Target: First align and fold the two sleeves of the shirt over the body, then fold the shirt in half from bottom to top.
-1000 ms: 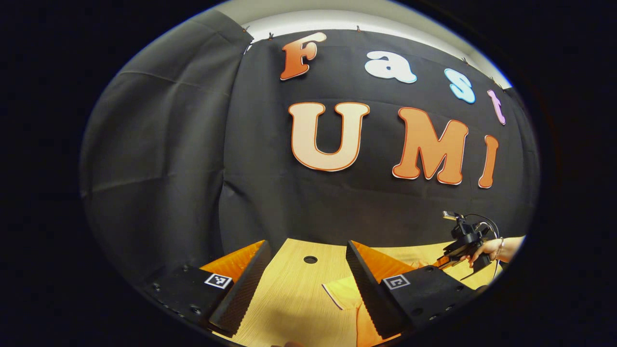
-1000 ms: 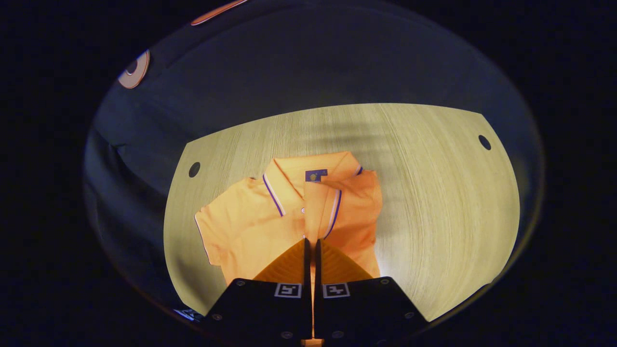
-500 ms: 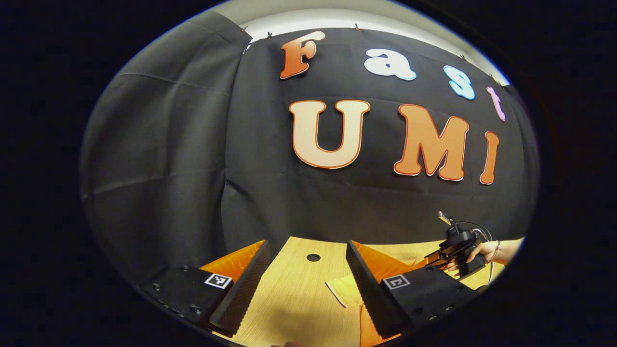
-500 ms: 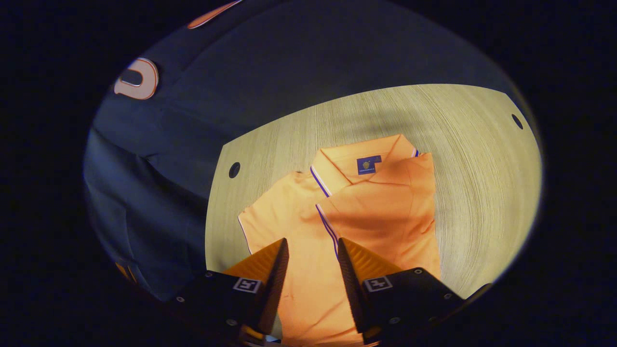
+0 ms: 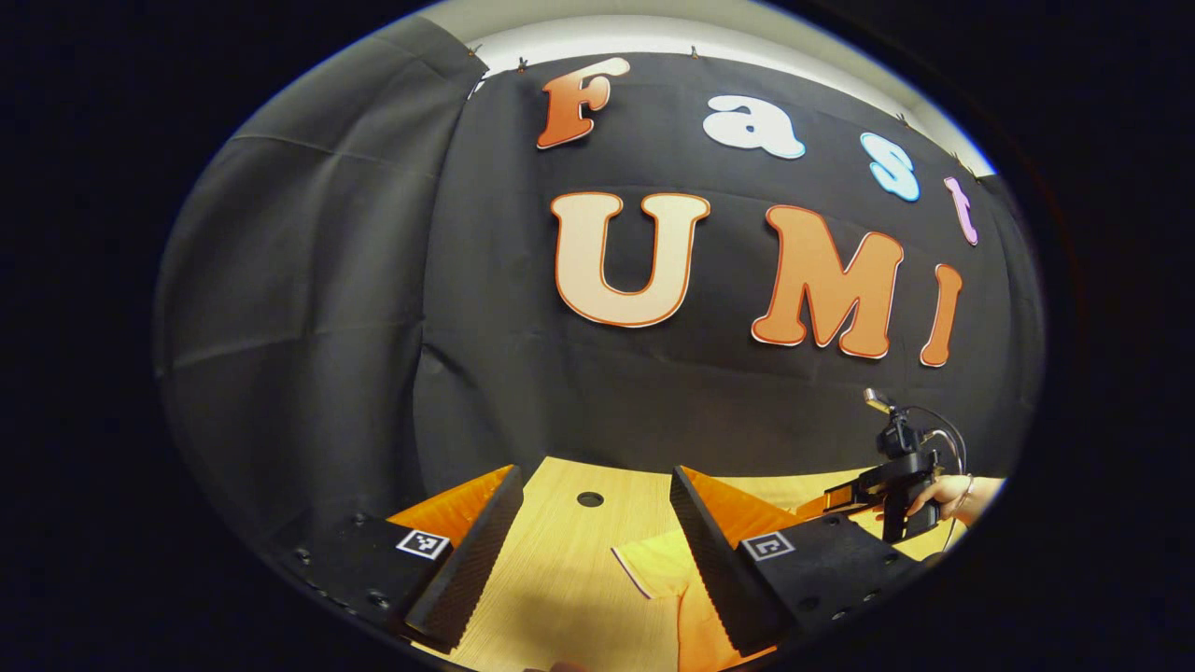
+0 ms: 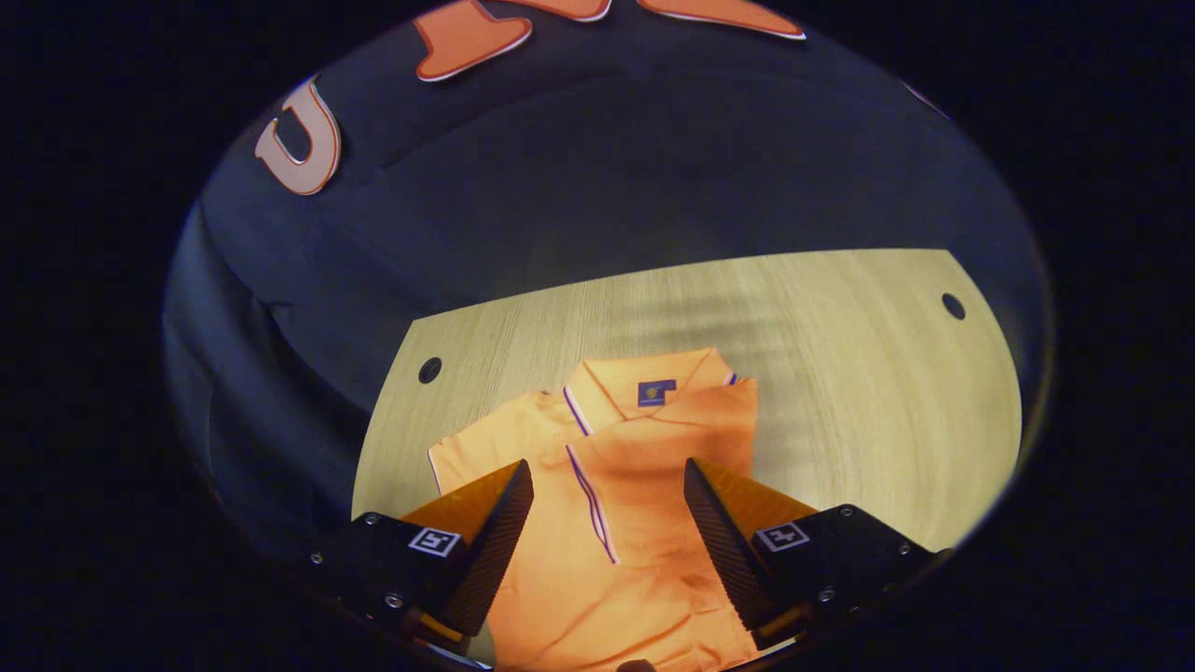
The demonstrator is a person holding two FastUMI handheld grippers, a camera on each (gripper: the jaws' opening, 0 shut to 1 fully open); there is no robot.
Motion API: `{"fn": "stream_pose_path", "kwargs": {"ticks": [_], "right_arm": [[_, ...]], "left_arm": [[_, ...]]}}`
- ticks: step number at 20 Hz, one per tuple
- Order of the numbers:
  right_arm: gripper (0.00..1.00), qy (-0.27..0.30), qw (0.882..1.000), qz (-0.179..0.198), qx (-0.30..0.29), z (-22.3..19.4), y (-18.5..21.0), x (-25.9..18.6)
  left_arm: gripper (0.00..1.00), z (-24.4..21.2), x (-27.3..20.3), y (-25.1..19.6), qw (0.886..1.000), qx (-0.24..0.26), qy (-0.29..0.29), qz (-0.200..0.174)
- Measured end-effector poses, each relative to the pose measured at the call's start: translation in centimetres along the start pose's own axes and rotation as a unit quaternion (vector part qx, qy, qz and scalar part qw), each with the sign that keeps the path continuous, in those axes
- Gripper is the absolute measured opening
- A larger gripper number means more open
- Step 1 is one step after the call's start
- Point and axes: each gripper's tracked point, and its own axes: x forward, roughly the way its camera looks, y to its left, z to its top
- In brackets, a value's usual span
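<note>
One sleeve (image 6: 653,439) is seen folded over the body of the orange shirt (image 6: 597,523), which lies flat on the wooden table (image 6: 840,373); the other sleeve (image 6: 467,448) is spread out toward a hole (image 6: 429,370) near the table's edge. Bare wood is left open beside the folded side and behind the collar. The right gripper (image 6: 607,523) is held above the shirt, fingers spread wide, nothing pinched. The left gripper (image 5: 593,551) is kept low over the table, likewise spread, with a sleeve hem (image 5: 653,569) between its fingers, untouched.
</note>
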Motion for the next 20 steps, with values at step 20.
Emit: {"fn": "stream_pose_path", "kwargs": {"ticks": [20], "right_arm": [[0.99, -0.209, 0.975, -0.076, 0.023, 3.1, -11.8, -19.6]], "left_arm": [[0.98, -2.3, 7.5, -10.7, 0.996, -0.003, 0.057, -0.073]]}}
